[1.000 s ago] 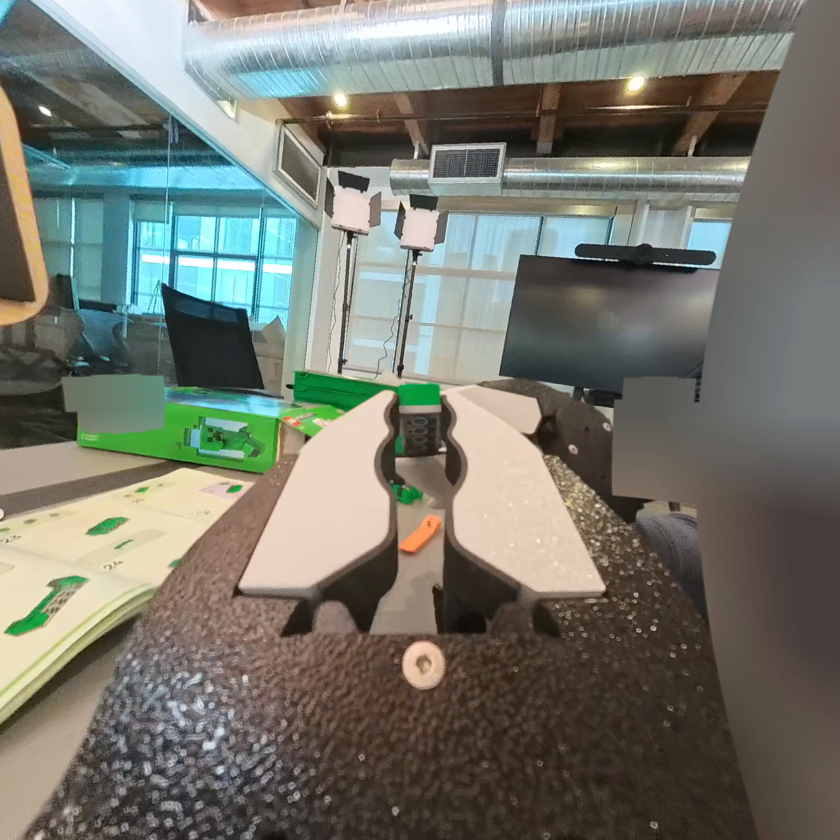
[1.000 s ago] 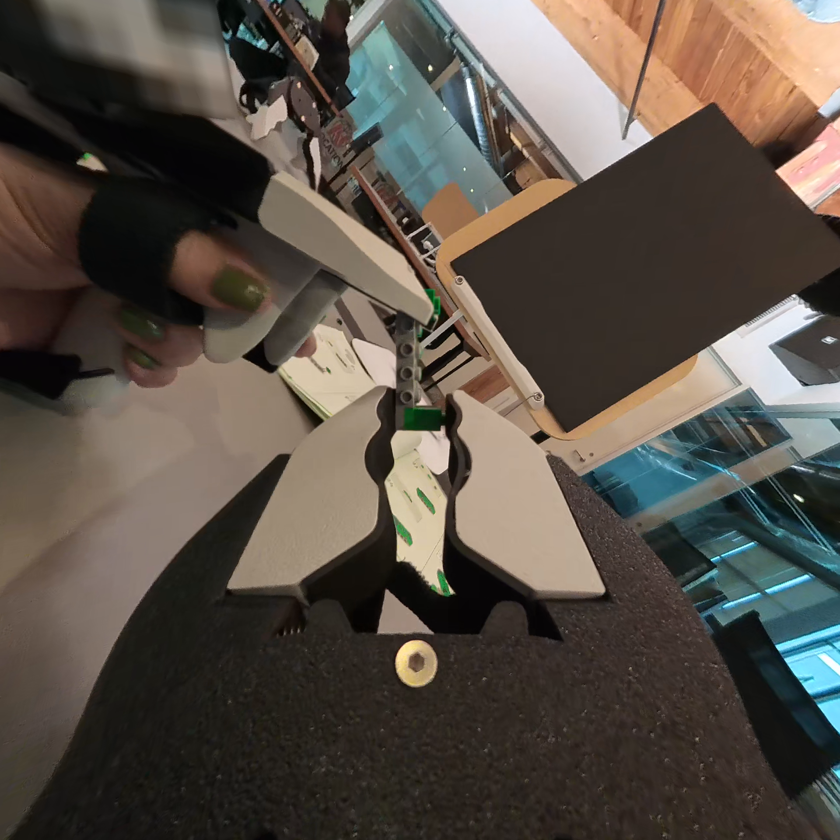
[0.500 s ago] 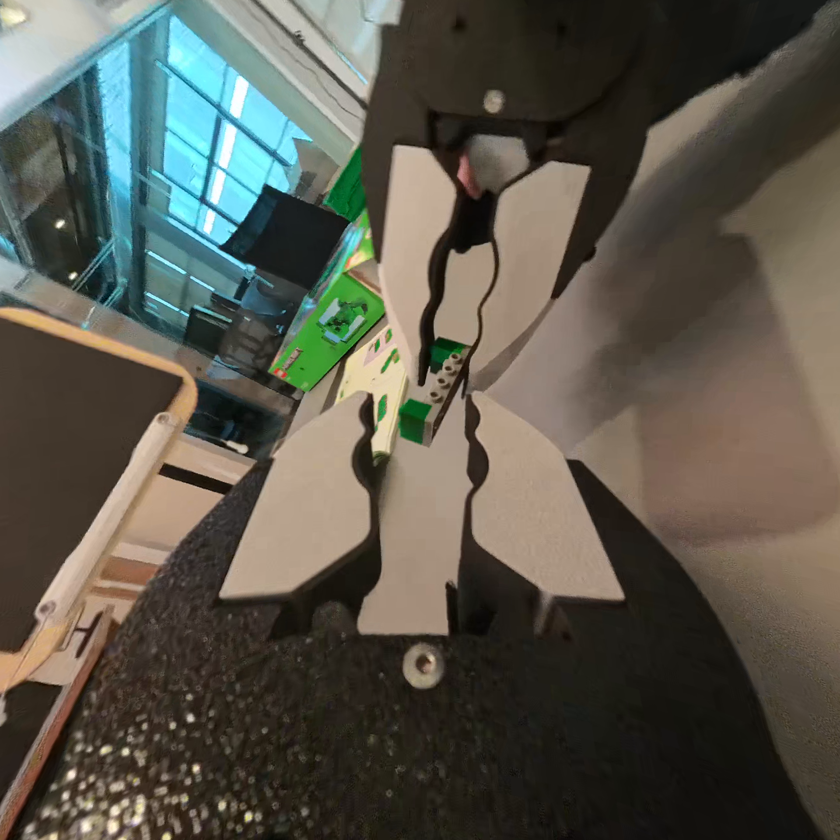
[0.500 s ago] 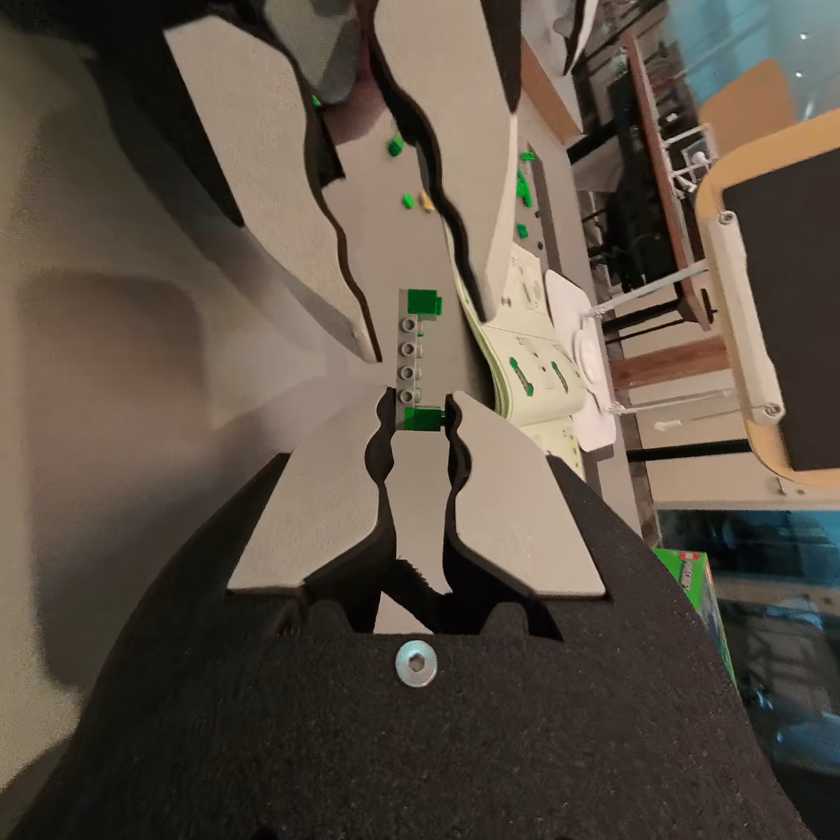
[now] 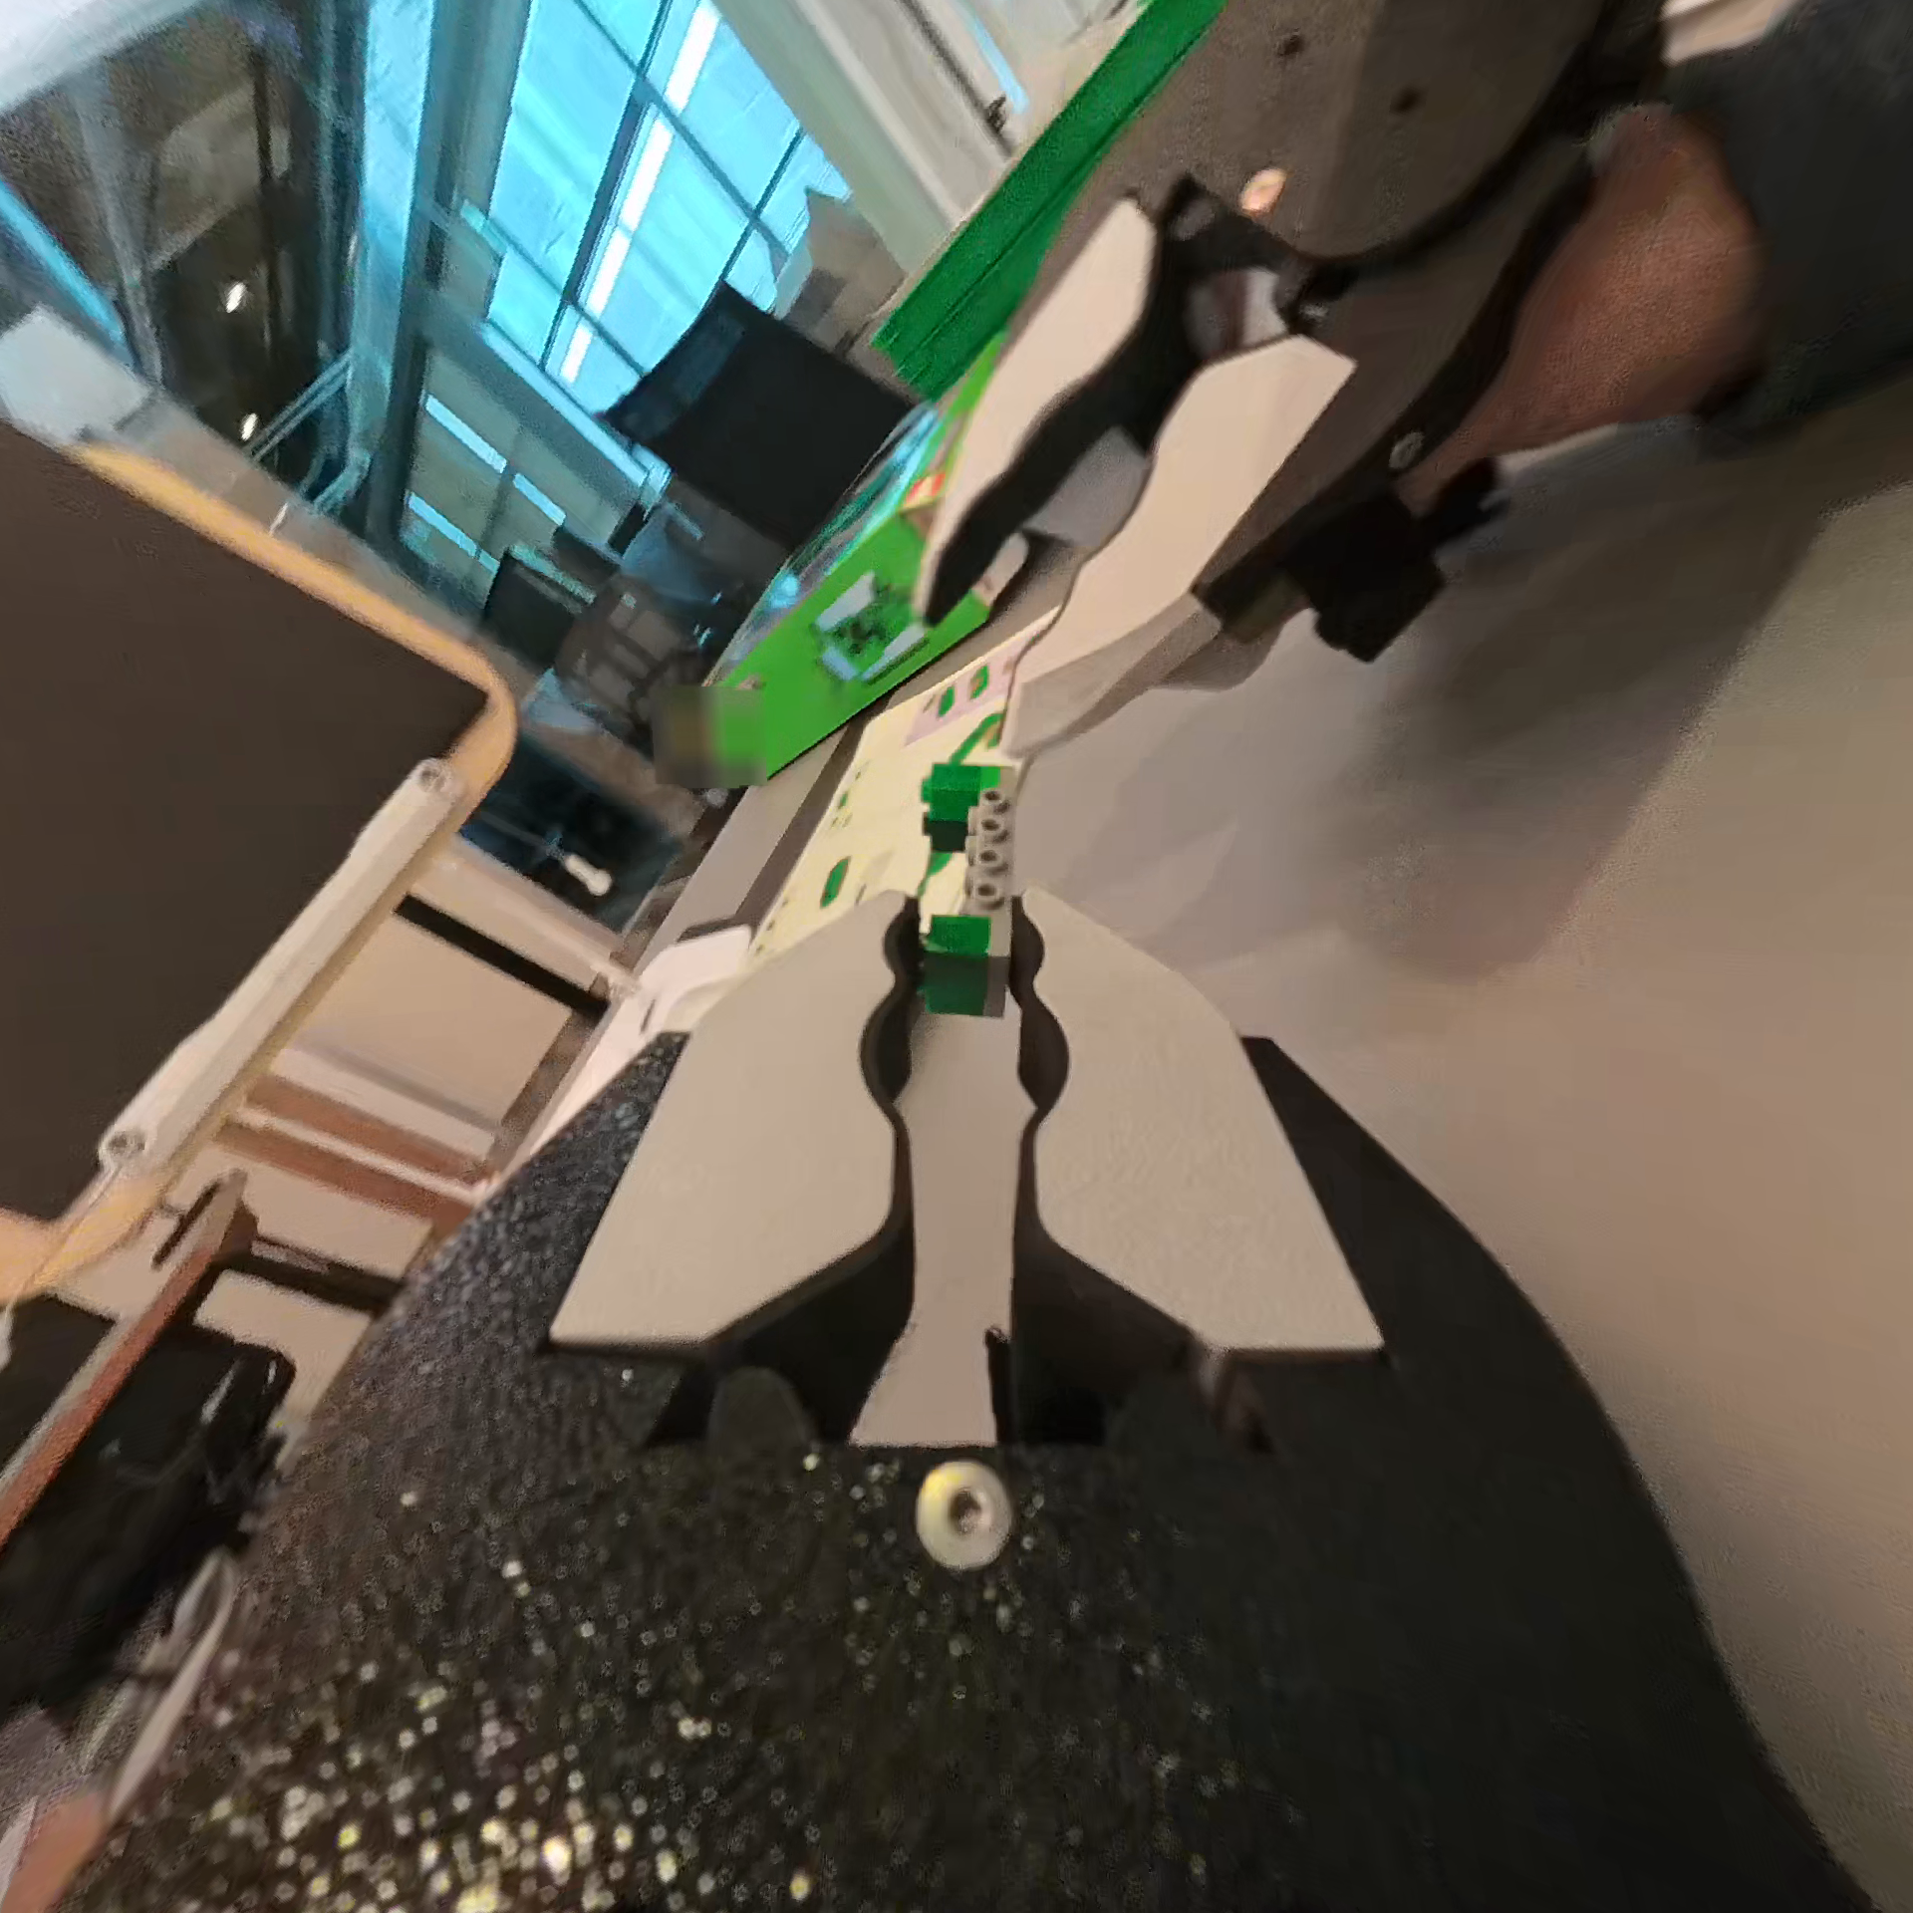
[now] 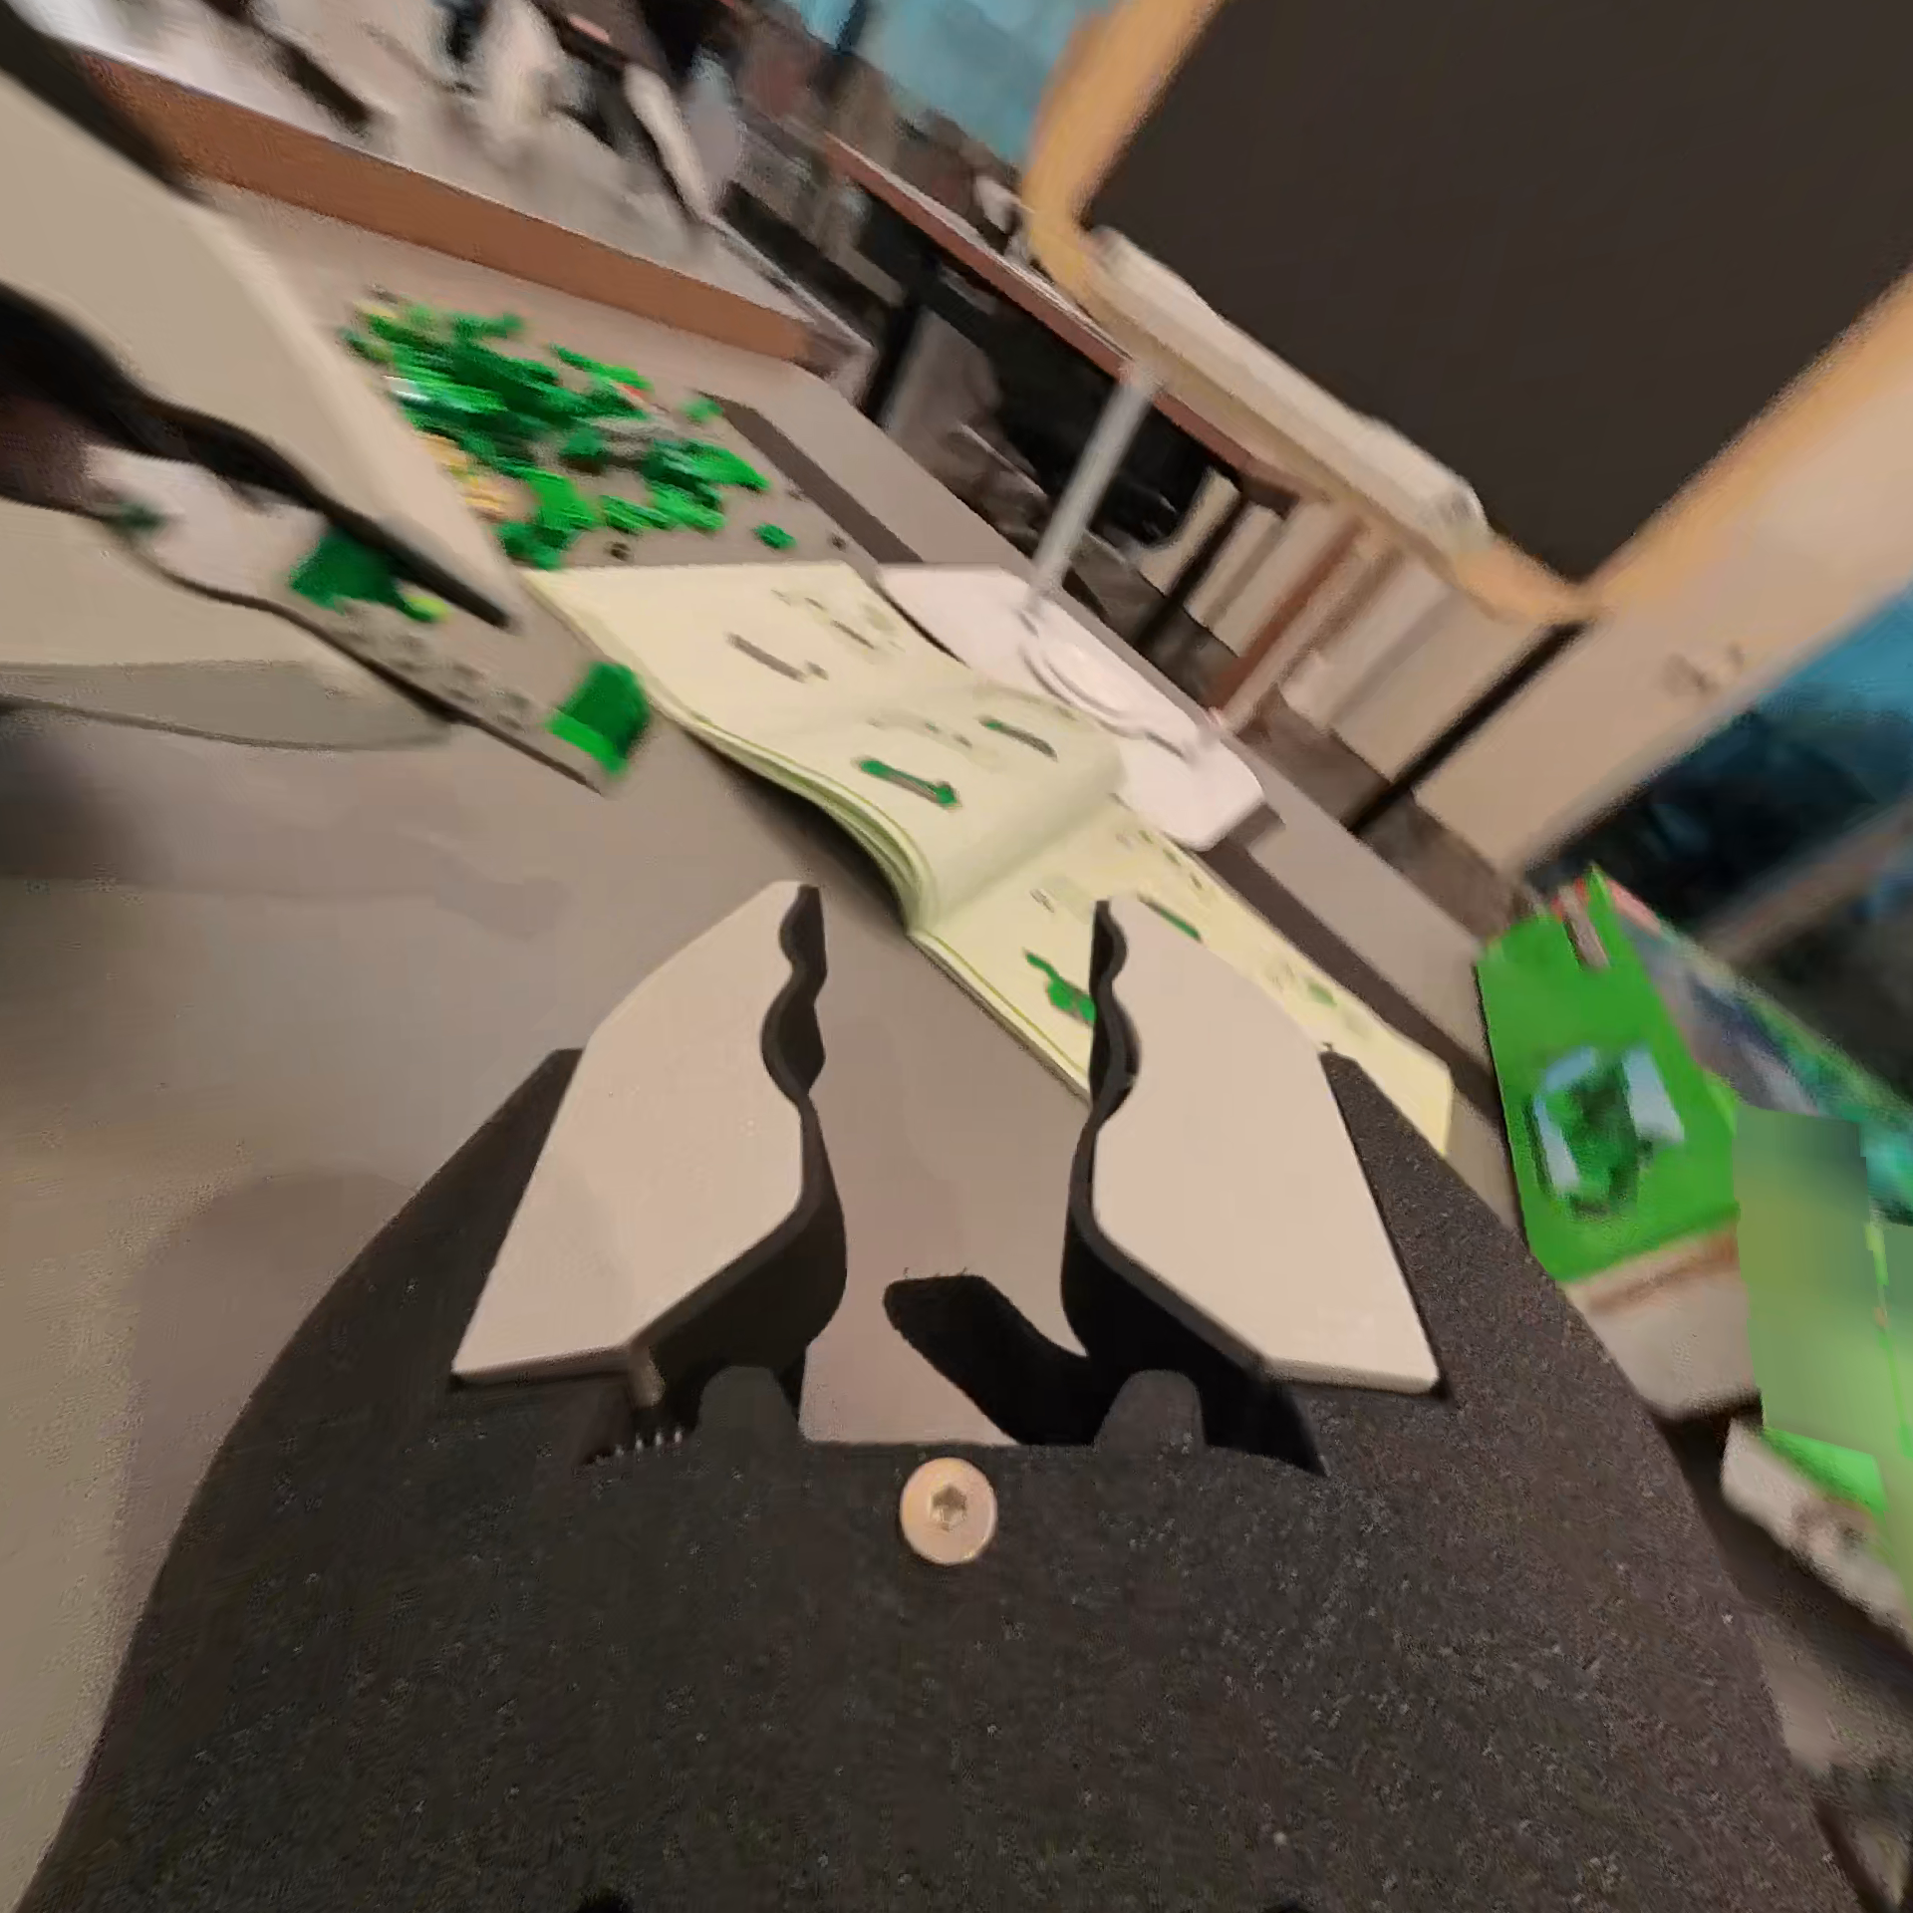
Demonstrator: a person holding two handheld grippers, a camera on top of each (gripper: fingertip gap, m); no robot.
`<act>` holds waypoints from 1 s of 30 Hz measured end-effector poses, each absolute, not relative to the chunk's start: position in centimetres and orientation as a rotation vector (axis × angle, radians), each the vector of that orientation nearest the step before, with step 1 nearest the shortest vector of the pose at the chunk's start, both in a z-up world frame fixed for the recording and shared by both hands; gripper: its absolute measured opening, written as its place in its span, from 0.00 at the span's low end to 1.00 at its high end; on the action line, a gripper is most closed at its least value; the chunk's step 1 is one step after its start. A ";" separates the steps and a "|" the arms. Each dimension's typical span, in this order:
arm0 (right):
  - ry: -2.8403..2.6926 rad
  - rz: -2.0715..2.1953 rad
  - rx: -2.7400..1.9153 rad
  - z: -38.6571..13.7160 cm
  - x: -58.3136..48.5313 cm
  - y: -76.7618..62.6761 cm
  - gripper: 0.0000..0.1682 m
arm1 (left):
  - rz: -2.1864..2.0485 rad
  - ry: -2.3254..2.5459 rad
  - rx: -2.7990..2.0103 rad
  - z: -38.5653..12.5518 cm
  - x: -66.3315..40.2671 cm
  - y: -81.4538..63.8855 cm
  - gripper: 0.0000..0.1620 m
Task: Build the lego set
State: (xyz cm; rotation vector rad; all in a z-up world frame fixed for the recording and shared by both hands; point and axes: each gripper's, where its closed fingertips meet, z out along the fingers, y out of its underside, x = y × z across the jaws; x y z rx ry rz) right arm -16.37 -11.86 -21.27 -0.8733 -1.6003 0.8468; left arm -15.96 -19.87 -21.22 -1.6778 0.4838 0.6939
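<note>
L gripper (image 5: 963,958) is clamping the near end of the lego sub-assy (image 5: 973,890): a grey studded bar w/ small green bricks on its side, one at the gripped end, more at the far end. It's being held off the table (image 5: 1553,828), pointing away from the cam. In the R wrist view the same piece is showing at left, blurred, sticking out past the L gripper's fingers.

R gripper (image 6: 958,947) is standing w/ fingers apart, nothing between them; it's hanging over bare table just short of the booklet. From the L view its fingers are reading spread too, beyond and right of the bar, not touching it.

Progress, judging only: early. One small bar w/ a few bricks is looking done; most parts are sitting loose. Likely next is the R gripper fetching another piece.

Farther out: instruction booklet (image 6: 932,766) is lying open, between the grippers and the parts. A white stand base (image 6: 1097,683) w/ thin post is sitting at the booklet's far edge. Loose green bricks (image 6: 559,455) are lying scattered beyond, well apart from the R gripper. Green set box (image 6: 1594,1118) is standing at far right.

In the way: booklet and stand base are lying across the reach to the pile; L gripper + bar is crowding the left approach. Motion blur is hiding brick detail.
</note>
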 end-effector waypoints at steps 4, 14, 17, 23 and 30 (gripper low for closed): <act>-1.409 0.876 -1.086 -21.0 -17.6 -8.4 0.28 | 0.698 0.408 -1.708 -21.3 -17.2 -19.9 0.09; -1.129 0.976 -1.155 -18.8 -20.6 -5.2 0.11 | 0.526 0.288 -1.713 -21.3 -18.3 -20.1 0.09; -1.136 0.981 -1.120 -18.6 -21.4 -5.6 0.09 | 0.485 0.260 -1.710 -21.2 -18.5 -20.2 0.09; -1.130 0.996 -1.069 -18.2 -21.5 -6.0 0.02 | 0.502 0.324 -1.721 -21.7 -18.0 -20.1 0.09; -1.056 0.982 -1.046 -17.5 -21.0 -5.5 0.07 | 0.522 0.351 -1.716 -21.8 -17.8 -20.1 0.10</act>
